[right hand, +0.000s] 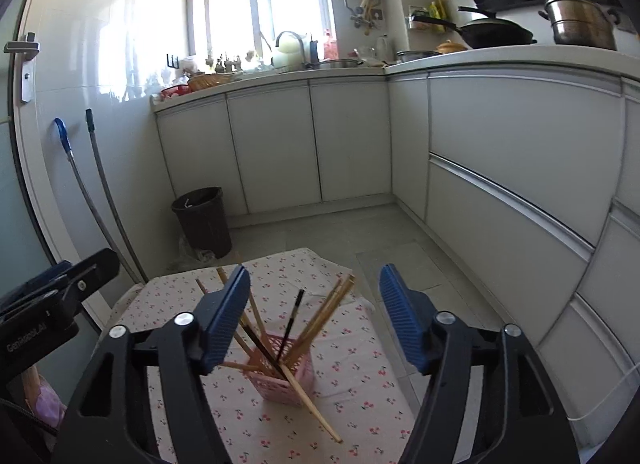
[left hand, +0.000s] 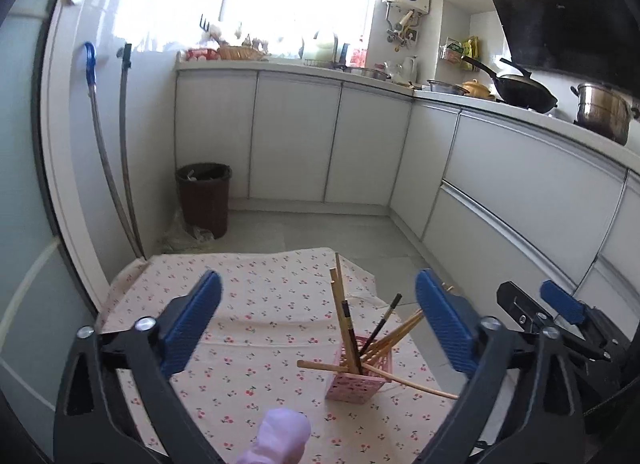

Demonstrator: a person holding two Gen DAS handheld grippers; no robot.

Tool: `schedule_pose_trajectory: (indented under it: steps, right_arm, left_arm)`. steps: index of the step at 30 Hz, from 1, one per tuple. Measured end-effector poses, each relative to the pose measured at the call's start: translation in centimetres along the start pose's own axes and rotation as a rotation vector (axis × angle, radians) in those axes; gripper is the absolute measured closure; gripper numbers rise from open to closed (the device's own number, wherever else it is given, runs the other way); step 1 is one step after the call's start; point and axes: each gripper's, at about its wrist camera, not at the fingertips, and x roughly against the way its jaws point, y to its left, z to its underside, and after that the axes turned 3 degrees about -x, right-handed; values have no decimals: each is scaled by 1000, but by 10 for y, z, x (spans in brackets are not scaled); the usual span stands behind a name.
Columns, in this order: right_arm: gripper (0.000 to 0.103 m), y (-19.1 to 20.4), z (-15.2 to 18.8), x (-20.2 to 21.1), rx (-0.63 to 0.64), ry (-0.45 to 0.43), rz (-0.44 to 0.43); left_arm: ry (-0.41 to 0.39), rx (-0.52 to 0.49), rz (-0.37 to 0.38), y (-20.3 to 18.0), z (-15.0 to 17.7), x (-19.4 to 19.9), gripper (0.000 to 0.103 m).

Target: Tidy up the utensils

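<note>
A pink perforated utensil holder (left hand: 354, 378) stands on the cherry-print cloth (left hand: 256, 304) and holds several wooden and dark chopsticks (left hand: 344, 312). It also shows in the right wrist view (right hand: 286, 374). One wooden chopstick (left hand: 424, 386) lies slanted by the holder's base, also seen in the right wrist view (right hand: 320, 412). My left gripper (left hand: 318, 320) is open and empty above the cloth, left of the holder. My right gripper (right hand: 314, 314) is open and empty above the holder; its body shows in the left wrist view (left hand: 560, 316).
A dark waste bin (left hand: 204, 196) stands on the floor beyond the table. White cabinets (right hand: 500, 184) run along the back and right, with pots and a wok (left hand: 520, 90) on the counter. Two hoses (left hand: 112, 152) hang on the left wall. A pink object (left hand: 284, 436) lies at the near edge.
</note>
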Motion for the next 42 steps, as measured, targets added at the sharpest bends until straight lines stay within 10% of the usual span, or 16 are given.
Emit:
schedule_pose_trajectory:
  steps: [4, 11, 42]
  right_arm:
    - [7, -12, 14, 14, 2, -39, 86]
    - [7, -33, 26, 9, -19, 15, 191]
    - [7, -44, 26, 0, -85, 61, 178]
  left_arm:
    - [-110, -25, -98, -15, 13, 18, 7]
    - [-29, -78, -98, -31, 22, 2, 7]
    - [31, -83, -97, -32, 36, -11, 7]
